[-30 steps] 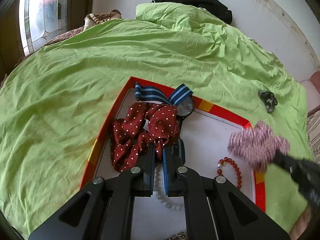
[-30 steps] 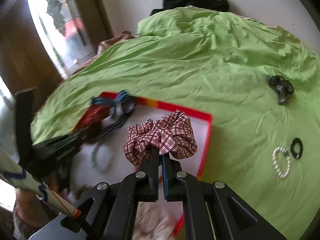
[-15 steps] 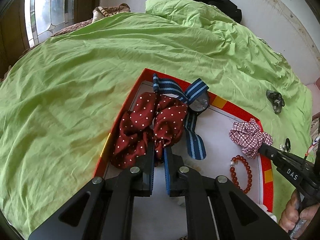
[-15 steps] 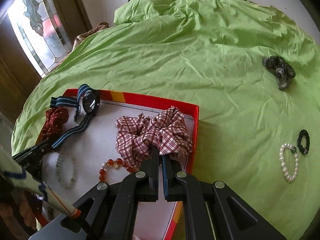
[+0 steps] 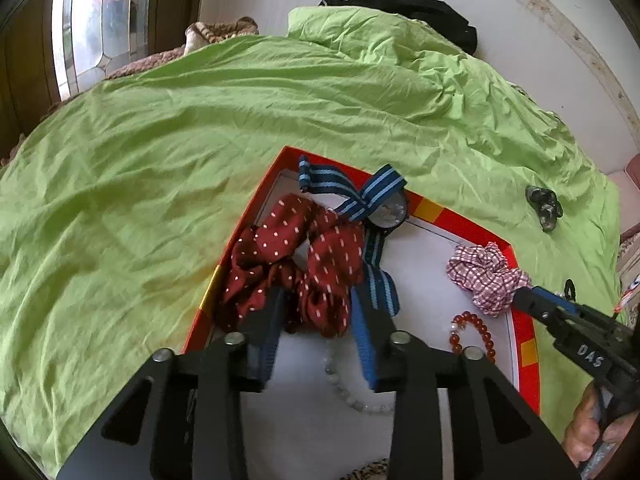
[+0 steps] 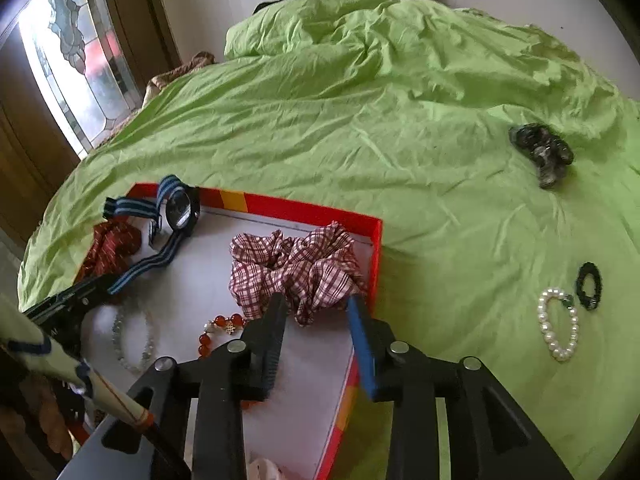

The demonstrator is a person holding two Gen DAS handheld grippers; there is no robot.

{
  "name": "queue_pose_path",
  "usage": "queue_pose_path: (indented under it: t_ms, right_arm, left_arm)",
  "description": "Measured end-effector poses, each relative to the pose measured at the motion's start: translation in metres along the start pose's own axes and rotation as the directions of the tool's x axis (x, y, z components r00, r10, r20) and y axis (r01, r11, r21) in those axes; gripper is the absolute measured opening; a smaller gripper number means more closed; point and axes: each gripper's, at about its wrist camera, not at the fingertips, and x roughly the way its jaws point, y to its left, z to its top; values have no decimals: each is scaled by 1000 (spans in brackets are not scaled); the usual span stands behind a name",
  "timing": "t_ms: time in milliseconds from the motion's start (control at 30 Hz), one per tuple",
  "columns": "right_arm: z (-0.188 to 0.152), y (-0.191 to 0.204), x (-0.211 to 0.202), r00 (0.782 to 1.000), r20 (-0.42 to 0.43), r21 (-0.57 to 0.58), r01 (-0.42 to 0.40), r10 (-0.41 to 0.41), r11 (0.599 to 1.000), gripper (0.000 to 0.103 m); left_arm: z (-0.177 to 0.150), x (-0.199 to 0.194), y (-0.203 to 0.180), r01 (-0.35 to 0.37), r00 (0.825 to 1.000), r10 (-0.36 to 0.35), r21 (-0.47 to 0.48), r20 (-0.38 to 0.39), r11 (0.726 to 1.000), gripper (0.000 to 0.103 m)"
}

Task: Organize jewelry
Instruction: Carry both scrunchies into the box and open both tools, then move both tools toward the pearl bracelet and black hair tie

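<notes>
Both scrunchies, polka-dot point(image 5: 296, 264) and plaid point(image 6: 296, 268), are soft and light: left gripper point(image 5: 316, 336) and right gripper point(image 6: 316, 336) are opening off them; regrip any bunched fold

- The bed sheet point(image 6: 360, 128) is seen in bright lime green.
- The tray point(image 6: 296, 210) is rimmed in red with yellow blocks.
- One scrunchie point(image 5: 296, 264) is patterned dark red with white dots.
- The other scrunchie point(image 6: 296, 268) is checked red and white.
- The watch strap point(image 5: 340, 192) is striped navy and light blue.

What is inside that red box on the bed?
The red box holds a plaid scrunchie, dotted red scrunchie, striped-strap watch, red bead bracelet and pale bead bracelet. Anything beneath the scrunchies is covered.
</notes>
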Motion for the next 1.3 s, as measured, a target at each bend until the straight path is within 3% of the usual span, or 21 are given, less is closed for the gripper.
queue_pose_path:
  t_ms: [167,333,533,700,867,1033,1300]
  right_arm:
    - [-9,-4,-31,999,27,-17,21,-20,1000,37]
    - [-41,-23,-65,997,31,-18,66,-65,998,41]
    - [-97,-69,-95,988,-18,24,153,-152,988,42]
    - [-138,-117,-112,974,-63,107,222,-216,969,42]
    - [-162,-154,-128,976,-77,230,215,-203,949,42]
    - [-174,-161,-148,978,-32,247,210,-208,946,42]
    - [-196,-182,-166,981,-3,310,184,-193,933,42]
  left_arm:
    - [-4,-10,-6,-6,999,5,18,52,1000,46]
    - [-9,-20,-6,-48,995,48,-2,90,999,47]
    - [-21,-54,-17,-76,981,77,-12,175,997,47]
    - [-39,-86,-44,-52,978,46,24,202,998,47]
    - [-57,-110,-86,3,985,-20,102,169,995,48]
    - [-78,-131,-137,46,987,-75,198,139,979,51]
    - [-125,-133,-197,78,994,-98,338,44,938,54]
